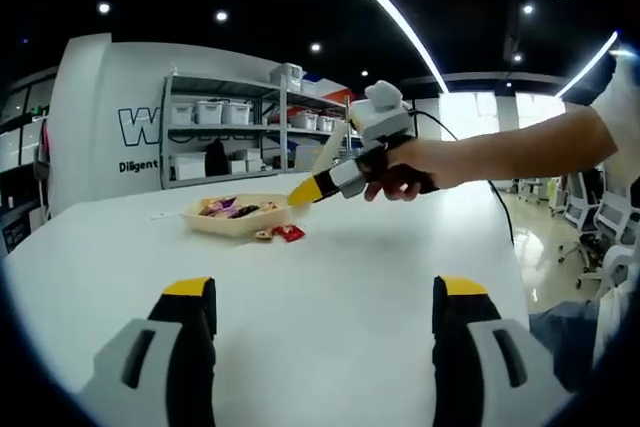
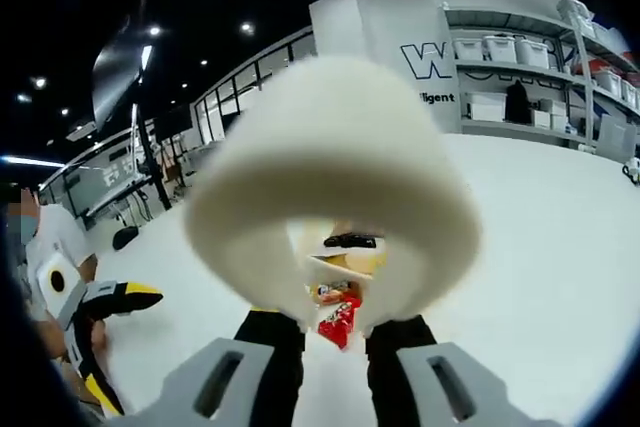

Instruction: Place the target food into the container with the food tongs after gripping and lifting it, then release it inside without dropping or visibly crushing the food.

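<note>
Now right gripper [image 2: 335, 332] clamps one tongs [image 2: 330, 187]; left gripper [image 1: 325, 312] gapes; two snacks [image 1: 280, 234] beside one container [image 1: 240, 222]

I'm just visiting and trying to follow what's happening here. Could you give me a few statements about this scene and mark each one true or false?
1. The left gripper is open. True.
2. The right gripper holds white food tongs. True.
3. The shallow container is empty. False: it holds wrapped snacks.
4. A red packet lies on the table beside the container. True.
5. The table is black. False: it is white.
</note>
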Demonstrator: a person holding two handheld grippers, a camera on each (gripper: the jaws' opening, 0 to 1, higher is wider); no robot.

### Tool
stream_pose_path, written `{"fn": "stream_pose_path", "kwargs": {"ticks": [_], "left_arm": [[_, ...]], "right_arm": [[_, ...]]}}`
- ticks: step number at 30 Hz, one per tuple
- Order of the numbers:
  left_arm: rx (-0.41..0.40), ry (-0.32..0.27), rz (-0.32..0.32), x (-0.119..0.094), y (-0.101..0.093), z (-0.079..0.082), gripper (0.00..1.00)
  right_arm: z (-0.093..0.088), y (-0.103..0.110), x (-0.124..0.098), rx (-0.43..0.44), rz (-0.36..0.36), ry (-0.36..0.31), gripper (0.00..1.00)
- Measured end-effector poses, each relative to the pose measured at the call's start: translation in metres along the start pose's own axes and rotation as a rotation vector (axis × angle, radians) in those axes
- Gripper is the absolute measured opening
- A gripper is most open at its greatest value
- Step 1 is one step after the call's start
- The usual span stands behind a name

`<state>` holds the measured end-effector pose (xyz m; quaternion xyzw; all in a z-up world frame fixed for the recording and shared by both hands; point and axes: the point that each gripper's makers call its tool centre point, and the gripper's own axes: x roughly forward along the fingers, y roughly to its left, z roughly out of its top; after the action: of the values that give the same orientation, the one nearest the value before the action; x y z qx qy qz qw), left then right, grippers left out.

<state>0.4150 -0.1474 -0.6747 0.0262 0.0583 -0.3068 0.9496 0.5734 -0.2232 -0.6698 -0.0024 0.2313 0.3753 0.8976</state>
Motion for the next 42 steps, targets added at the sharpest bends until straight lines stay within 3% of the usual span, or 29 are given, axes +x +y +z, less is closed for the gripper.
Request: {"fn": "stream_pose_path", "kwargs": {"ticks": [5, 11, 15, 16, 21, 27, 32, 36, 40, 42], "left_arm": [[-0.004, -0.003, -0.002, -0.001, 0.000, 0.001, 0.88], [-0.001, -0.004, -0.003, -0.001, -0.001, 0.001, 0.88], [-0.003, -0.005, -0.004, 0.000, -0.001, 0.001, 0.87], [-0.001, -0.003, -0.007, 0.000, -0.001, 0.001, 0.87], [-0.003, -0.008, -0.019, 0.000, -0.004, 0.002, 0.88], [-0.002, -0.002, -0.019, 0.000, -0.005, 0.000, 0.88], [0.004, 0.003, -0.018, 0.000, -0.005, -0.001, 0.87], [0.003, 0.003, -0.015, 0.000, -0.005, -0.001, 0.87], [0.003, 0.005, -0.015, 0.000, -0.005, -0.001, 0.87], [0.005, 0.005, -0.015, 0.000, -0.005, -0.002, 0.87]], "right_arm": [[0.001, -0.005, 0.009, 0.037, -0.048, -0.021, 0.17], [-0.004, -0.010, 0.021, -0.012, -0.114, 0.000, 0.18], [-0.002, -0.009, 0.020, -0.042, -0.112, 0.001, 0.18], [-0.003, -0.010, 0.018, -0.081, -0.109, 0.016, 0.18], [-0.012, -0.010, 0.000, -0.096, -0.072, 0.049, 0.18], [-0.019, -0.019, -0.020, -0.076, -0.057, 0.079, 0.18], [-0.016, -0.025, -0.029, -0.022, -0.069, 0.070, 0.19], [-0.018, -0.024, -0.026, -0.020, -0.104, 0.070, 0.20], [-0.019, -0.021, -0.018, 0.048, -0.135, 0.069, 0.21], [-0.022, -0.026, -0.017, 0.051, -0.186, 0.083, 0.22]]}}
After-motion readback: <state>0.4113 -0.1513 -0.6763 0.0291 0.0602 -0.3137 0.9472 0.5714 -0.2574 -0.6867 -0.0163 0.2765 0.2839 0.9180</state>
